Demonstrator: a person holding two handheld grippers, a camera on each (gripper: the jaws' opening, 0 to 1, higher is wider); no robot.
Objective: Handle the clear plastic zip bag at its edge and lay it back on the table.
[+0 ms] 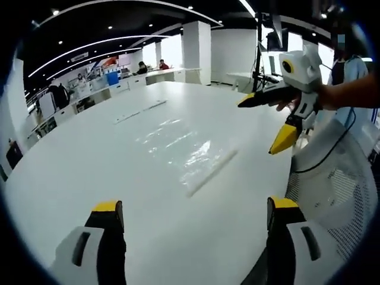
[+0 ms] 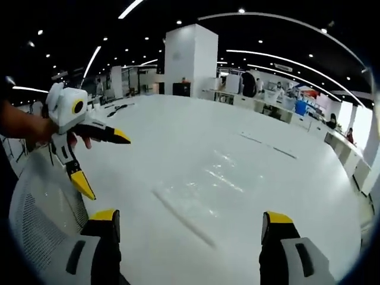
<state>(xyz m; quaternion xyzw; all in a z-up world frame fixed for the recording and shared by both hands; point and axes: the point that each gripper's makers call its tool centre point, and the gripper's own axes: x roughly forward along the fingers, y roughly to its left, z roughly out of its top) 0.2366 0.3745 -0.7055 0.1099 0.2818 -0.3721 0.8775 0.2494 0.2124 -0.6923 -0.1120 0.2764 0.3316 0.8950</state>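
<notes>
Clear zip bag (image 1: 178, 148): flat on white tabletop (image 1: 89, 166), zip strip toward near edge, untouched by either claw; same bag (image 2: 208, 190) in right gripper view.
Left claw (image 1: 193, 217): jaws wide apart, empty, above tabletop, short of bag; also seen (image 2: 98, 163) from right gripper view.
Right claw (image 2: 190, 228): jaws wide, empty; seen (image 1: 264, 122) held aloft beside bag.
Mesh chair (image 1: 338, 190): at tabletop edge.

The clear zip bag (image 1: 178, 148) is barely separable from the white worktop (image 1: 89, 172); only glare and its strip show, so its edges are uncertain. In the right gripper view the bag (image 2: 208, 184) is equally faint. Distant people and desks are too small to make out.
</notes>
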